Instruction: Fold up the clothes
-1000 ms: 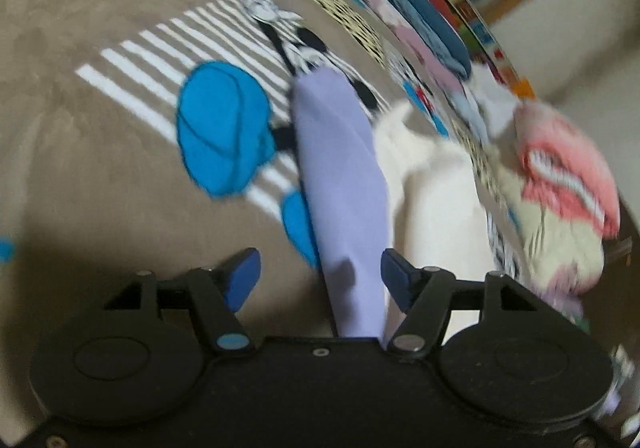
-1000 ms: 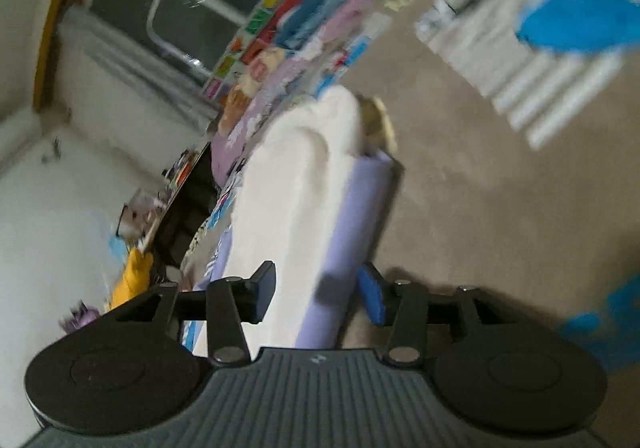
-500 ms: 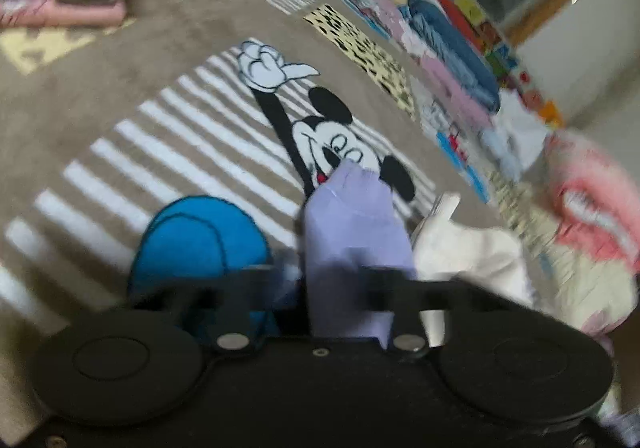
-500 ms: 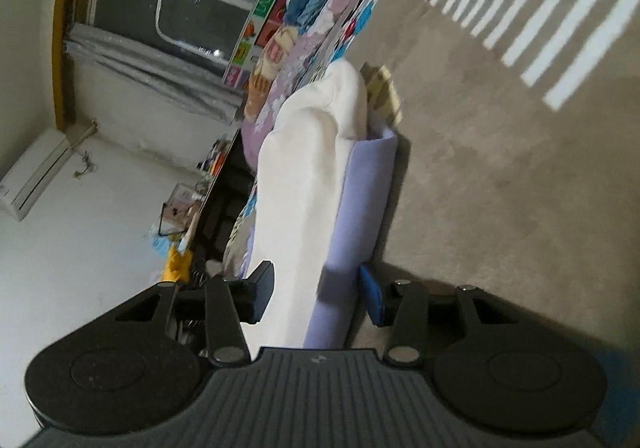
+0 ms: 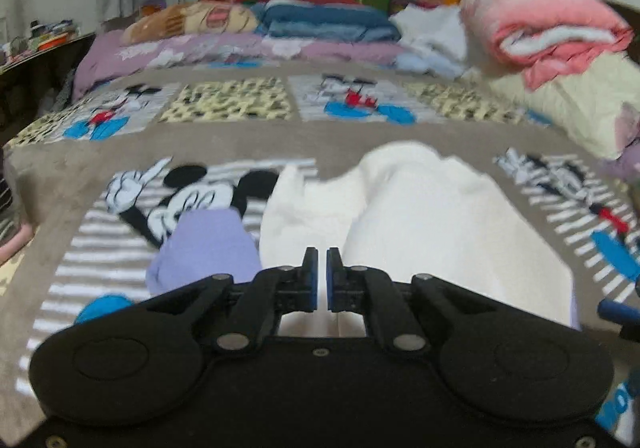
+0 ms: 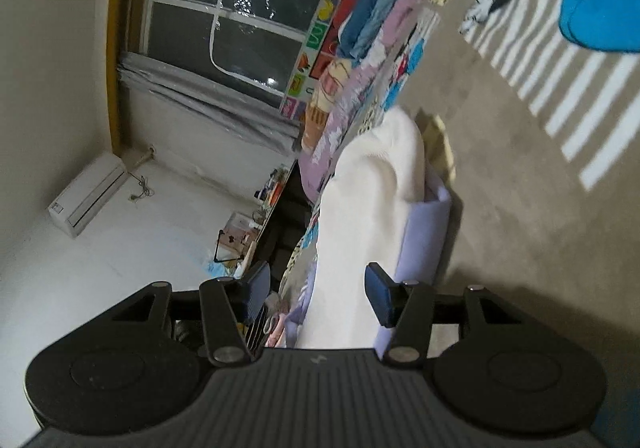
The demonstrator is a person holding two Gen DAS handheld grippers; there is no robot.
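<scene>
Cream fleece garment (image 5: 432, 215), lilac lining (image 5: 208, 248)

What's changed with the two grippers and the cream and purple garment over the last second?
The left gripper went from open around the purple edge to nearly shut above the cream garment; whether it pinches cloth is unclear. Its view swung up toward the headboard. The right gripper stayed open, straddling the garment's cream and purple edge.

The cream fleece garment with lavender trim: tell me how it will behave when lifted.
The cream fleece garment with lavender trim probably flops: it already drapes in soft folds on the brown cartoon-print blanket. Its fuzzy surface likely grips rather than slips. It looks bulky, so lifted by one edge it would probably sag and unfold.
</scene>
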